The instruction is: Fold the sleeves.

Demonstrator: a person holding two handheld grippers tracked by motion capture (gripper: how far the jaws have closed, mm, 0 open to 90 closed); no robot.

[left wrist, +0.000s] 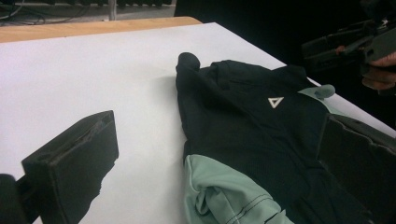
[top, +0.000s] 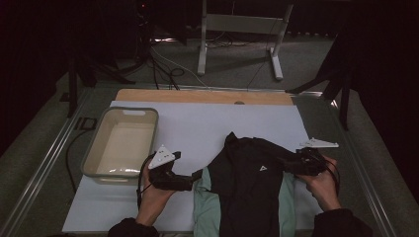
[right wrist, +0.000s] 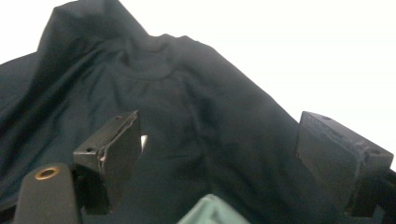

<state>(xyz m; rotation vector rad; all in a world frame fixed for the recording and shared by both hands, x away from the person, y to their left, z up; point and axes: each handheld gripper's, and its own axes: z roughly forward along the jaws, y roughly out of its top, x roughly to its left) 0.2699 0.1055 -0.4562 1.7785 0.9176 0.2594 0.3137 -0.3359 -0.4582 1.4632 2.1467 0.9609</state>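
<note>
Nearest the person, the mint-green hem and side panels of a soft knit shirt (top: pixel 247 190) reach the front edge of the white-covered worktop (top: pixel 197 128). The shirt is mostly black, matte and lightly rumpled, with a small white triangle logo on the chest, and it lies flat with its collar end pointing away from the person.

The left gripper (top: pixel 196 177) sits at the shirt's left edge. In the left gripper view its blocky black fingers (left wrist: pixel 74 163) stand wide apart: one over bare white worktop, the other over the dark cloth, so the green sleeve bunches between them without being pinched.

The right gripper (top: pixel 291 165) is at the shirt's right shoulder. In the right gripper view its square, scuffed fingers (right wrist: pixel 112 149) are also spread wide, and folds of black fabric run between and beyond them; whether they touch the cloth cannot be told.

Farther left of the left fingers stands a beige plastic tub (top: pixel 121 143), rectangular with rounded corners. Beyond the shirt's collar the white cover ends at a strip of bare wood.
</note>
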